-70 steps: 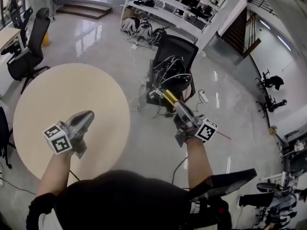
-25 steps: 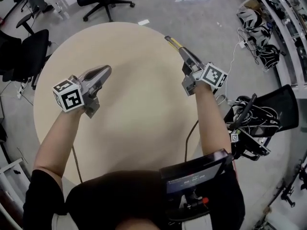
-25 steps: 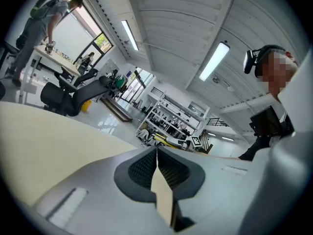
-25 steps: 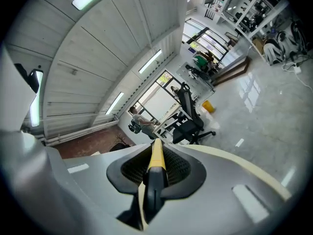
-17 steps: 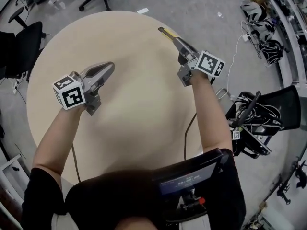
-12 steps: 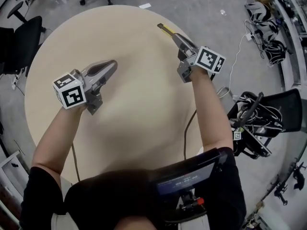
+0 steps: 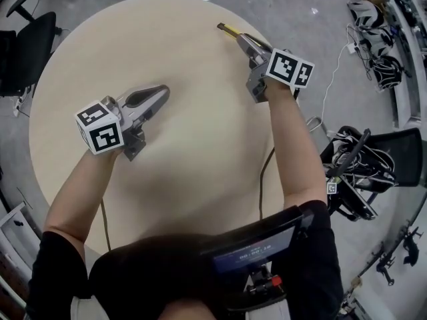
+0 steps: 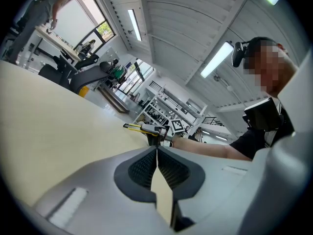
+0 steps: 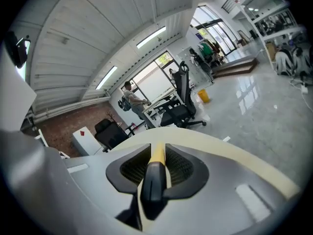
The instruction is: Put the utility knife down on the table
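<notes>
The utility knife (image 7: 229, 30), yellow with a black grip, sticks out forward from my right gripper (image 7: 244, 41), which is shut on it over the far right part of the round beige table (image 7: 200, 145). In the right gripper view the knife (image 9: 157, 165) lies clamped between the two pads, pointing at the table top (image 9: 205, 143). My left gripper (image 7: 162, 91) hovers over the table's left half, shut with nothing in it; its pads (image 8: 146, 168) touch. From there the knife (image 8: 138, 127) shows low above the table.
Black office chairs stand around the table: one at the far left (image 7: 23, 45), one draped with cables at the right (image 7: 357, 172). Shelving with gear (image 7: 380, 19) fills the upper right. A dark device (image 7: 253, 252) hangs at the person's chest.
The person has turned from the floor and chair to the table. Over the last second both grippers sank toward the table top, the right one carrying the knife further over the table.
</notes>
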